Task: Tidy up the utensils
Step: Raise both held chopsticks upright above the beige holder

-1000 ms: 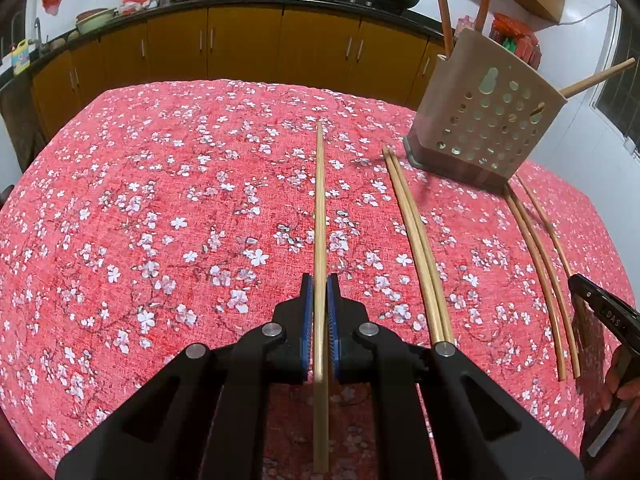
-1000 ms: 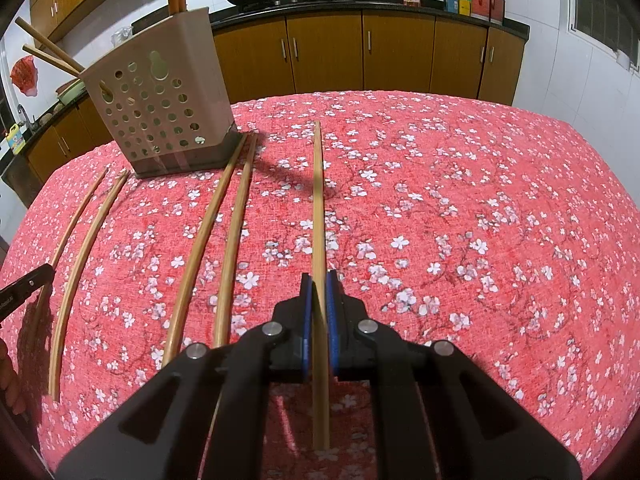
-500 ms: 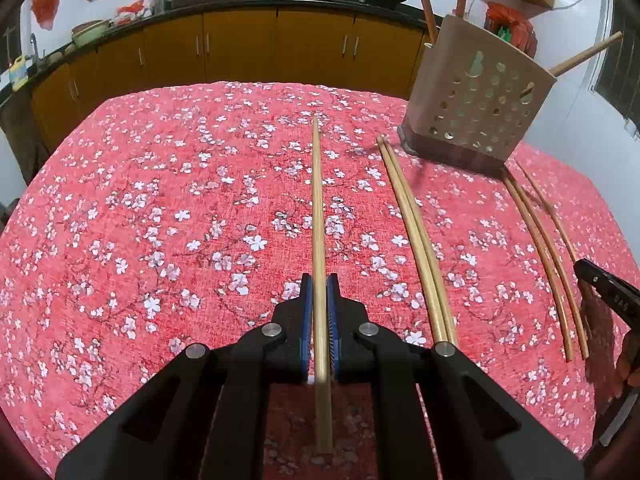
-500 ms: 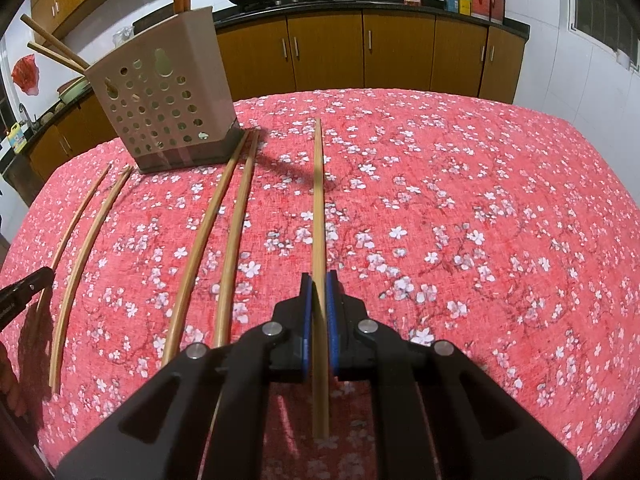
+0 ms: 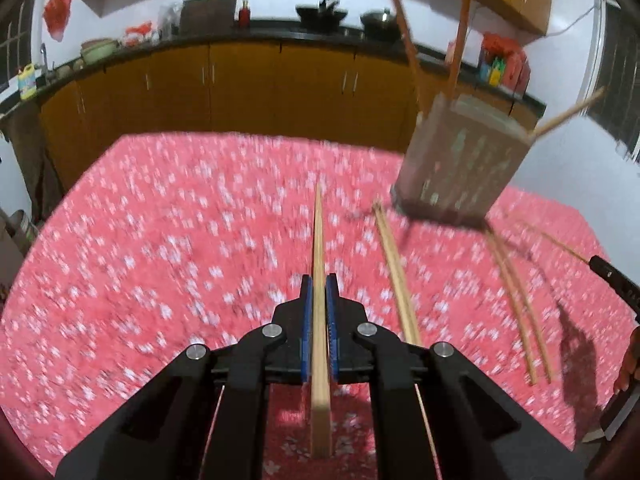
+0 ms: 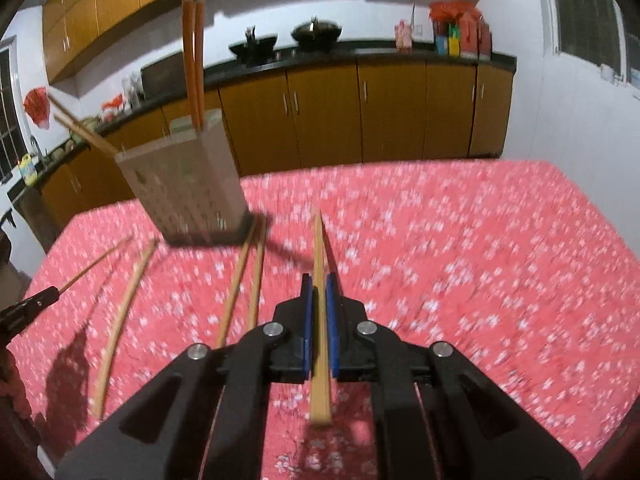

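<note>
Between the blue pads of the left gripper a single wooden chopstick is sitting clamped, its tip pointing ahead over the red floral tablecloth and its butt end sticking back under the black jaws. Across the table, the right gripper is pinching a second chopstick in the same way, jaws closed onto it, the stick running straight ahead along the fingers. Both views are smearing with motion blur, so the cloth's white blossoms are showing only as streaks.

Lying flat on the cloth just to the right of the left gripper is a pair of chopsticks, side by side, and farther right another loose pair is lying beside the holder. Beyond them the perforated beige utensil holder is standing on the table, already carrying several chopsticks that are leaning out of its top. Behind the table, brown kitchen cabinets are running along the wall under a dark counter with woks.
</note>
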The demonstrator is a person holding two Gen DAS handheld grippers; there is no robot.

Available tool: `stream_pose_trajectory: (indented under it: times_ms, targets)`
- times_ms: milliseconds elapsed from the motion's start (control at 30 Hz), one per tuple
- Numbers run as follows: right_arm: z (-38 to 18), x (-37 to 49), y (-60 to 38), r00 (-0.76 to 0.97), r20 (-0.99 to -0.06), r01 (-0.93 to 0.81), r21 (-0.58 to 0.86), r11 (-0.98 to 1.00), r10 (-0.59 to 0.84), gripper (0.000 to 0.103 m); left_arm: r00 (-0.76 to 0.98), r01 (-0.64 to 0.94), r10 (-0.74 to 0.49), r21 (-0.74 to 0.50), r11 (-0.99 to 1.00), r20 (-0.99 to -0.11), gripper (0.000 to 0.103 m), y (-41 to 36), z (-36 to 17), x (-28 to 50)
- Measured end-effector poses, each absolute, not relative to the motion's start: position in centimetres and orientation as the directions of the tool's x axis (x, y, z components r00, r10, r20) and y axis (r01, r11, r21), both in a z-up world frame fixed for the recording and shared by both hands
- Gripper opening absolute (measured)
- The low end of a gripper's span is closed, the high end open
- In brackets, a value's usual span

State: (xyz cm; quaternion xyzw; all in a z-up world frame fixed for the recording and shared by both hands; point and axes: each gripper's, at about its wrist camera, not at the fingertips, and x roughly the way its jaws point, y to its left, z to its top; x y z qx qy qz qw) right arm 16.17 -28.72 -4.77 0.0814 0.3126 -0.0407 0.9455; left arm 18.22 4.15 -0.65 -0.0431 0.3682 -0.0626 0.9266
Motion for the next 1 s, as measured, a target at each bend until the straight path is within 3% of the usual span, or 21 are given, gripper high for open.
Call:
stream_pose_trajectory:
  times_ms: [433, 767, 1000]
  targets:
    - [2.0, 14.3, -29.0, 0.904, -0.425, 0.119, 0.134, 0.984, -0.051, 0.008, 0.833, 0.092, -0.185, -0.198, 0.976, -0.521, 0.007, 5.5, 6.7, 17.8]
    - [8.8, 13.8, -27.5, 0.958, -0.266, -0.041, 0.236, 0.971, 0.105, 0.008, 0.866, 0.146, -0.229, -0.213, 0.966, -0.445, 0.007, 4.1, 11.1, 18.4]
    - [13.0, 14.6, -25.0, 0.976, -0.148, -0.122, 0.225, 0.967, 0.157, 0.008, 0.912, 0.204, -0.274, -0.24, 0.949, -0.306, 0.007, 1.6, 16.4, 18.6]
